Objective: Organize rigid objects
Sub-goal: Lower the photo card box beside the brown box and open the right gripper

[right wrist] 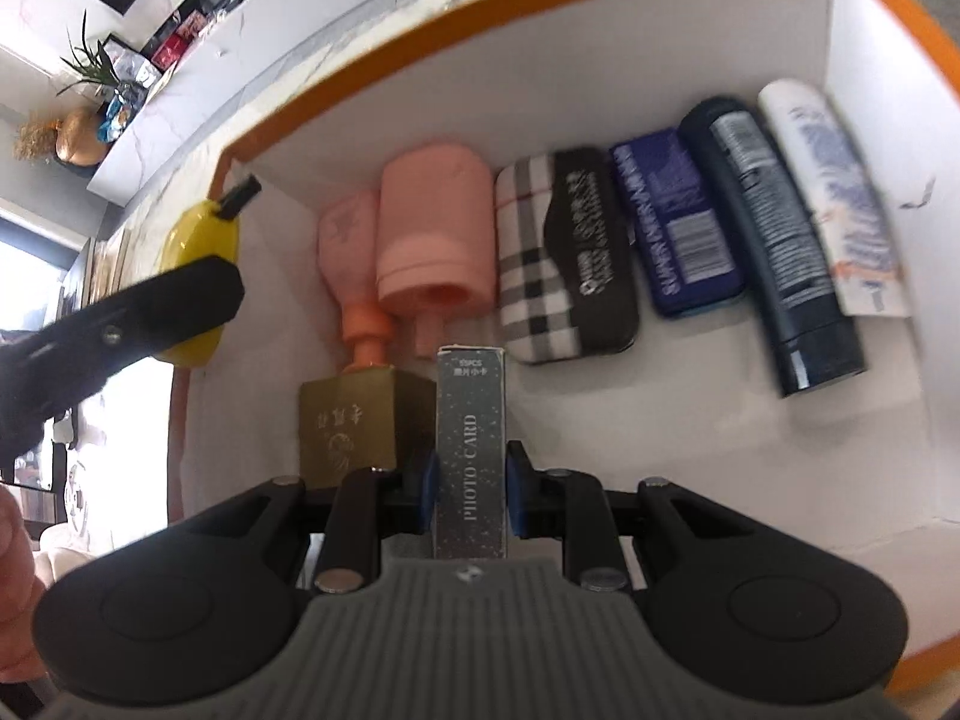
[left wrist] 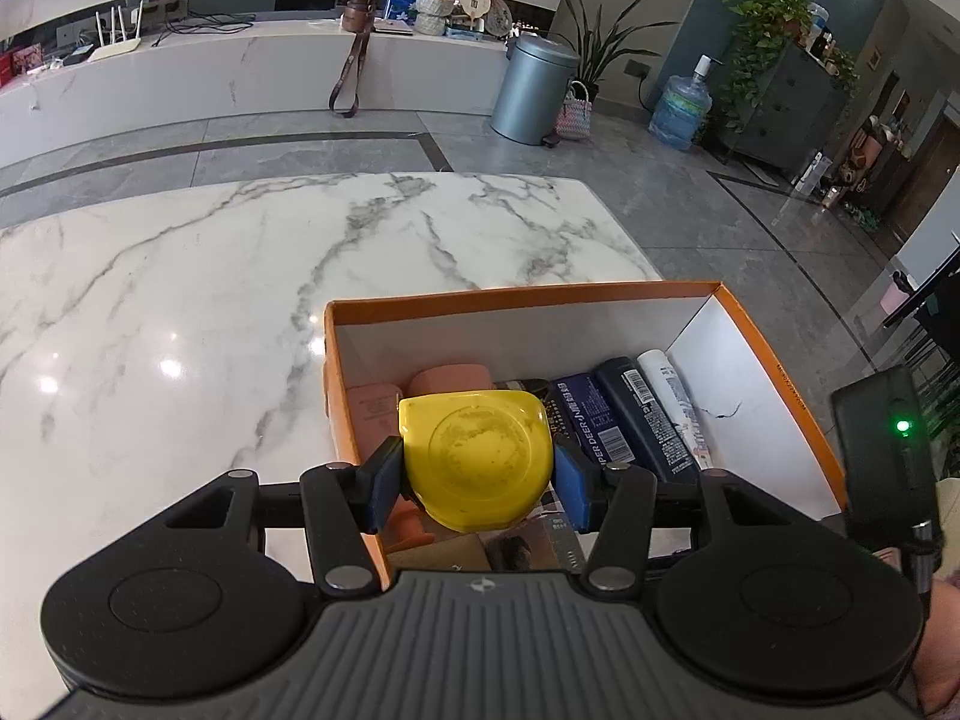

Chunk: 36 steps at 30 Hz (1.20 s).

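My left gripper [left wrist: 477, 477] is shut on a yellow tape measure [left wrist: 477, 459], held over the near left corner of the orange box [left wrist: 516, 295]. The right wrist view shows that tape measure [right wrist: 201, 258] at the box's left wall. My right gripper [right wrist: 470, 495] is shut on a slim silver photo card box [right wrist: 470, 450], held upright inside the orange box [right wrist: 420, 60]. Beside it stands a gold box [right wrist: 351, 426]. Along the far wall lie two pink bottles [right wrist: 435, 234], a plaid case [right wrist: 564, 252], a blue tin [right wrist: 675, 222], a dark bottle [right wrist: 774, 240] and a white tube [right wrist: 834, 192].
The orange box sits near the right side of a white marble table [left wrist: 180, 312]. Beyond the table are grey floor tiles, a metal bin [left wrist: 531, 87], a water jug [left wrist: 678, 108] and plants. White box floor [right wrist: 720, 432] lies bare at the right of my right gripper.
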Each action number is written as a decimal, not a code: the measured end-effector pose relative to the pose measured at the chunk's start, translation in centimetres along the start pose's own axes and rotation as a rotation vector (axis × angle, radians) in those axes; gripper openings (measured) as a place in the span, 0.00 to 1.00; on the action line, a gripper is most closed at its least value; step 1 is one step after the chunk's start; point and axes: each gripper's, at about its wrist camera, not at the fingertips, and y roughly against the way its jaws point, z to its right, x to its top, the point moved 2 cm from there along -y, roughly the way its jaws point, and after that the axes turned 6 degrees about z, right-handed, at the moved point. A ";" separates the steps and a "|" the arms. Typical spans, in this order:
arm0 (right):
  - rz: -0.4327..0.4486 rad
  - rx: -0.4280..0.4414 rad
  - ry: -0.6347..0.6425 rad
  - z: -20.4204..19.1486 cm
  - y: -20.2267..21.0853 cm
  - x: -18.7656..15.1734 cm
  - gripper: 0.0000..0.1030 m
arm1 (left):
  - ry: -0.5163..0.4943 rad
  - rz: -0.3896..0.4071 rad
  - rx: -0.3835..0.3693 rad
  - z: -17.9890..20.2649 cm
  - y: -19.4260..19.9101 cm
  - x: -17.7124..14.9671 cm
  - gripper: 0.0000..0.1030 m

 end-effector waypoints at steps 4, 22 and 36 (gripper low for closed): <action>-0.018 0.000 0.019 -0.5 -0.5 0.1 0.23 | 0.003 -0.003 -0.001 -0.2 0.1 -0.1 0.58; -0.105 -0.143 0.156 -1.5 -1.8 0.0 0.46 | 0.027 -0.001 -0.021 -0.5 0.1 -0.2 0.58; 0.009 -0.181 0.116 1.3 2.2 0.2 0.45 | 0.010 -0.092 -0.067 2.1 -0.8 -0.6 0.58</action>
